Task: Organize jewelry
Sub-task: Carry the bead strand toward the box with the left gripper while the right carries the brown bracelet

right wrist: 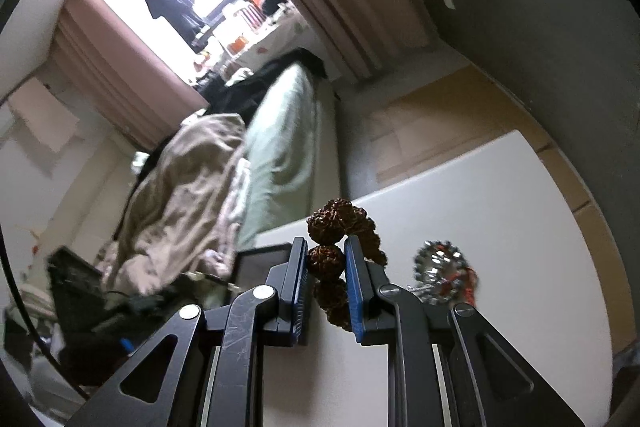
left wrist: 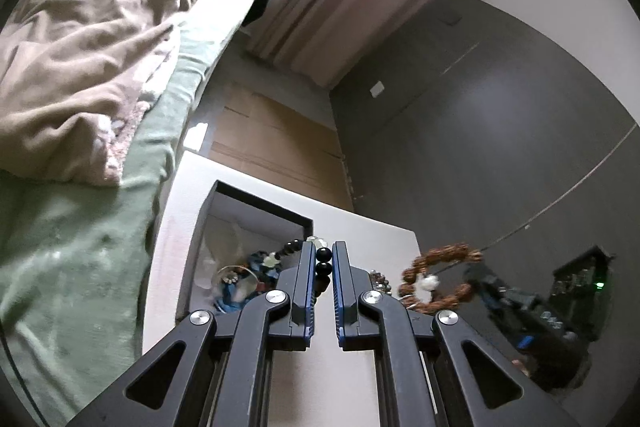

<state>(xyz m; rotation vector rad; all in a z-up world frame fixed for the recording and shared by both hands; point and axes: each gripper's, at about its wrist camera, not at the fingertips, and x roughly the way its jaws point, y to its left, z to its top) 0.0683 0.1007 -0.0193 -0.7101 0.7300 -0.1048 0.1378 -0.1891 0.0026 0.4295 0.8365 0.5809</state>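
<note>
1. your left gripper (left wrist: 323, 259) is nearly closed; its two blue-edged fingers (left wrist: 306, 279) pinch a black bead bracelet (left wrist: 323, 261), with glossy black beads stacked in the narrow gap between the pads and a few pale, clear beads trailing off past the left fingertip.
2. that bracelet hangs over the near right corner of the open box (left wrist: 224, 215), a dark-rimmed box with a pale lining that sits on the white tabletop (left wrist: 376, 227); inside the box you can see a tangle of blue, white and silvery pieces (left wrist: 244, 279); what each piece is cannot be told.
3. your right gripper (right wrist: 326, 257) is drawn in narrow around a brown seed bracelet (right wrist: 326, 257); one rough, knobbly bead is squeezed between the pads, more beads bunch above the fingertips and others hang below between the fingers.
4. in the left wrist view the same brown seed bracelet shows as a full loop with a white charm, lifted off the tabletop at the right, held by the dark blurred tip of your right gripper.
5. a silver beaded piece (right wrist: 440, 263) with a red bit lies on the tabletop just right of your right gripper, apart from the fingers.
</note>
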